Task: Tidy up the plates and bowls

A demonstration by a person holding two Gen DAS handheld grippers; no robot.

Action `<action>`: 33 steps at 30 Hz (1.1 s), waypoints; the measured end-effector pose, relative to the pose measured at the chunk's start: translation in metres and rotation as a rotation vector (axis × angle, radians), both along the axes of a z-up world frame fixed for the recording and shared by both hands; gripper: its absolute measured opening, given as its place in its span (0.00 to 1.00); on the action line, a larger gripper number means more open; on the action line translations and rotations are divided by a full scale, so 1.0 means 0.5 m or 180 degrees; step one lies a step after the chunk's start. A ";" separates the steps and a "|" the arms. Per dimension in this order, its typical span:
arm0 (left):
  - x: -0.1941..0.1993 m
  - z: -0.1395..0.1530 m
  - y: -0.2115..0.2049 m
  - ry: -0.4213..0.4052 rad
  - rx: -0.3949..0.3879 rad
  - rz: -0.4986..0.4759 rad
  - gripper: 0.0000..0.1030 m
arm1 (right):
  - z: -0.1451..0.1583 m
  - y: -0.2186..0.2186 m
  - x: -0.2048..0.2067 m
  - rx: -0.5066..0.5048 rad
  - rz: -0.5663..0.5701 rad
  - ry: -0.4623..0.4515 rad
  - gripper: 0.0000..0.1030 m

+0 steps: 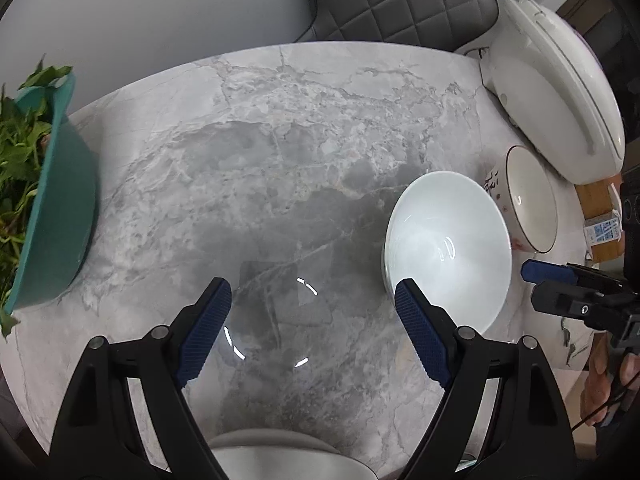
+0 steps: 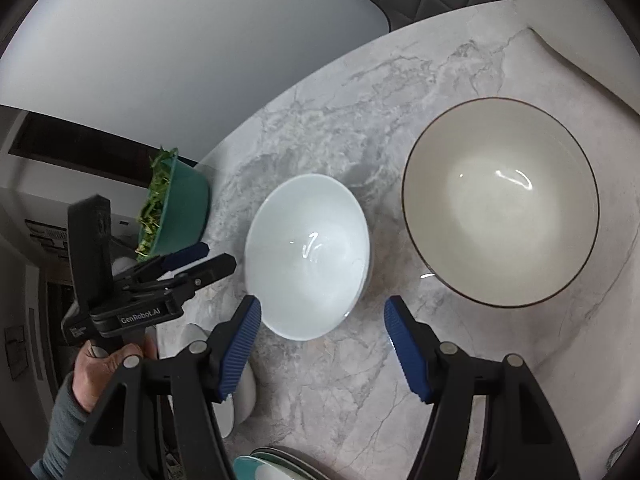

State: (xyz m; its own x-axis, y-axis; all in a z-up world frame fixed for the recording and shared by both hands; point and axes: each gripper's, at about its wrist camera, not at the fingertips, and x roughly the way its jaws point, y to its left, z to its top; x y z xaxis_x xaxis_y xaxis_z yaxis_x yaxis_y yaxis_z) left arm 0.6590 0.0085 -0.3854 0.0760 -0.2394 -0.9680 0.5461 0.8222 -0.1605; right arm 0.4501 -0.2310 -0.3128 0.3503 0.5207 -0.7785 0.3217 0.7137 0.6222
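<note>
1. The left claw [image 1: 314, 334] hangs over a bare stretch of the grey marble surface [image 1: 280, 140], its blue-padded fingers [image 1: 206, 332] spread wide with nothing between them.
2. The right claw [image 2: 322, 346] is also spread apart and empty; its fingers frame the near rim of the white bowl [image 2: 306, 256] without touching it.
3. That white bowl stands upright on the surface, empty, just left of a larger cream bowl with a dark rim [image 2: 500, 200], which also stands upright and empty, a small gap between the two.
4. In the left wrist view the white bowl [image 1: 448, 248] lies to the right of the left claw, with the dark-rimmed bowl [image 1: 532, 200] beyond it and a white rice cooker [image 1: 560, 92] behind that.
5. A teal basin of leafy greens [image 1: 52, 208] sits at the far left edge of the surface, well apart from the bowls.
6. More crockery shows at the near edge: a pale dish [image 1: 276, 456] under the left claw, and a stack of plates [image 2: 276, 464] with a teal one in it below the right claw.
7. A hand [image 2: 108, 368] in a grey sleeve grips the left claw's handle.
</note>
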 end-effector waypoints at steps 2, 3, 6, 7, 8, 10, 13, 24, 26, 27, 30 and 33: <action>0.005 -0.015 -0.009 0.0032 0.0000 -0.0047 0.81 | -0.016 -0.002 0.003 0.0031 -0.0014 0.0041 0.66; 0.008 -0.021 -0.014 0.0038 -0.0009 -0.0063 0.81 | -0.020 -0.003 0.005 0.0058 -0.0021 0.0050 0.66; 0.014 -0.036 -0.029 0.0012 0.0053 -0.0085 0.81 | -0.028 -0.004 0.015 0.0040 -0.0021 0.0068 0.66; 0.017 -0.038 -0.029 0.0008 0.0040 -0.0051 0.81 | -0.032 -0.004 0.019 0.0057 -0.0019 0.0080 0.66; 0.019 -0.038 -0.028 0.0006 0.0023 -0.0027 0.81 | -0.035 -0.005 0.021 0.0066 -0.0018 0.0086 0.66; 0.024 -0.034 -0.023 0.0015 -0.0054 0.0019 0.81 | -0.035 -0.004 0.027 0.0041 -0.0011 0.0086 0.66; 0.027 -0.027 -0.023 0.0102 -0.0275 -0.0025 0.81 | -0.038 -0.003 0.034 0.0038 0.0006 0.0067 0.66; 0.032 -0.062 -0.049 0.0337 -0.0420 -0.0073 0.74 | -0.036 0.016 0.049 -0.0041 0.0165 0.0060 0.65; 0.033 -0.068 -0.050 0.0347 -0.0404 -0.0101 0.73 | -0.037 0.016 0.049 -0.0075 0.0155 0.0102 0.65; 0.033 -0.069 -0.051 0.0354 -0.0406 -0.0115 0.72 | -0.038 0.015 0.049 -0.0042 0.0143 0.0108 0.65; 0.030 -0.077 -0.061 0.0383 -0.0411 -0.0175 0.54 | -0.044 0.014 0.052 -0.0053 0.0120 0.0146 0.63; 0.026 -0.082 -0.071 0.0377 -0.0383 -0.0197 0.42 | -0.045 0.012 0.055 -0.0037 0.0088 0.0145 0.54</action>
